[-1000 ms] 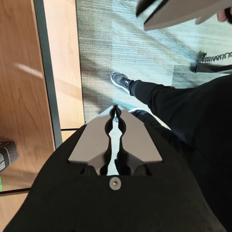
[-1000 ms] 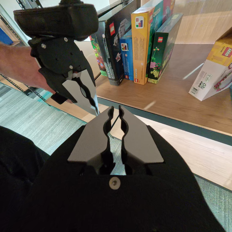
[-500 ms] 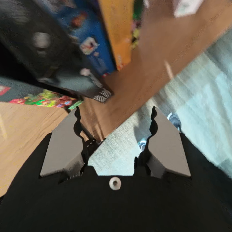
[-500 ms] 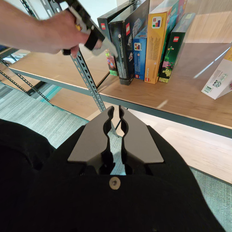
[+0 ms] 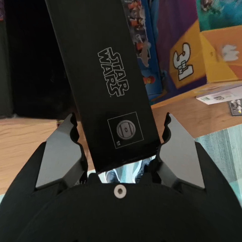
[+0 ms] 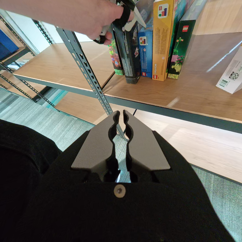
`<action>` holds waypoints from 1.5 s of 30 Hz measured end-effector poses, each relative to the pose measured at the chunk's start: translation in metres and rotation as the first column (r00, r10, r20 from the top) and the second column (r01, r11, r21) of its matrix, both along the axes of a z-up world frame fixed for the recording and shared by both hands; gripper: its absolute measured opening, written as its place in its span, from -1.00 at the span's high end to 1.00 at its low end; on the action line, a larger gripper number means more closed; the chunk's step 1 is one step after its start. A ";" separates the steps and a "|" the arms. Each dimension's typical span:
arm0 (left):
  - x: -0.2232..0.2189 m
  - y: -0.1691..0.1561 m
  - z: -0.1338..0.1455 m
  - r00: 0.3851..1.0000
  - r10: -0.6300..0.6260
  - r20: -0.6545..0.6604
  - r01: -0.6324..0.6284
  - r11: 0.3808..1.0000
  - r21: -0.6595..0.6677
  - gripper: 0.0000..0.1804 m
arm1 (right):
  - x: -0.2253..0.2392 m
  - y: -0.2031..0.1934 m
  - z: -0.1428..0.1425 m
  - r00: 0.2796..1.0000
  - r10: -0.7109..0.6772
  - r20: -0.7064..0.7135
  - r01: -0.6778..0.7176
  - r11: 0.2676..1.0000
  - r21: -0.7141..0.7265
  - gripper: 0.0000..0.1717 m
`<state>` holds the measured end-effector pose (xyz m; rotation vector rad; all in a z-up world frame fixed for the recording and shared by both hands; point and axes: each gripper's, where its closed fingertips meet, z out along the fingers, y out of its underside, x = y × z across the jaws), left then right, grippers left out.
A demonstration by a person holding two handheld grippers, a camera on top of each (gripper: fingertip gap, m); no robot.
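Note:
In the left wrist view my left gripper (image 5: 120, 115) is wide open around the top edge of a tall black box (image 5: 99, 65) that stands on the wooden shelf (image 5: 26, 137). The right finger (image 5: 174, 137) meets the box's near corner; the left finger (image 5: 61, 137) stands clear of it. In the right wrist view the same gripper, held by a hand (image 6: 78, 17), is at the top of the black box (image 6: 129, 58). My right gripper (image 6: 121, 112) is shut with nothing in it, low in front of the shelf edge (image 6: 170, 104).
Beside the black box stand a plant-print box (image 6: 115, 58), a blue box (image 6: 145, 52), a yellow box (image 6: 161, 45) and a dark green flower box (image 6: 179, 52). A white box (image 6: 231, 76) leans at the right. A perforated metal post (image 6: 89, 73) rises in front. Carpet lies below.
My left gripper swung up from pointing at the floor to the shelf, opened wide, and now straddles the black box. My right gripper stayed low in front of the shelf, its jaws together.

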<state>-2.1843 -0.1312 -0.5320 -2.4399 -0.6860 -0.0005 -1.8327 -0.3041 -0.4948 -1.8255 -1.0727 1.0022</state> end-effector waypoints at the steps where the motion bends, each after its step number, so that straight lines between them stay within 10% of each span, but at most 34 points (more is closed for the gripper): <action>1: 0.000 0.005 0.000 1.000 0.006 0.015 -0.006 1.000 0.007 -0.36 | 0.003 0.002 -0.002 1.000 -0.003 0.000 0.003 1.000 -0.006 0.96; 21: 0.052 -0.053 0.000 0.985 0.018 0.171 -0.012 0.999 -0.036 -0.17 | -0.023 0.069 -0.026 0.981 0.191 -0.041 -0.194 0.977 -0.090 0.73; 45: 0.105 -0.148 0.001 0.969 -0.120 0.215 0.138 0.988 -0.071 -0.14 | -0.149 0.024 -0.034 0.904 0.416 -0.097 -0.425 0.896 -0.126 0.53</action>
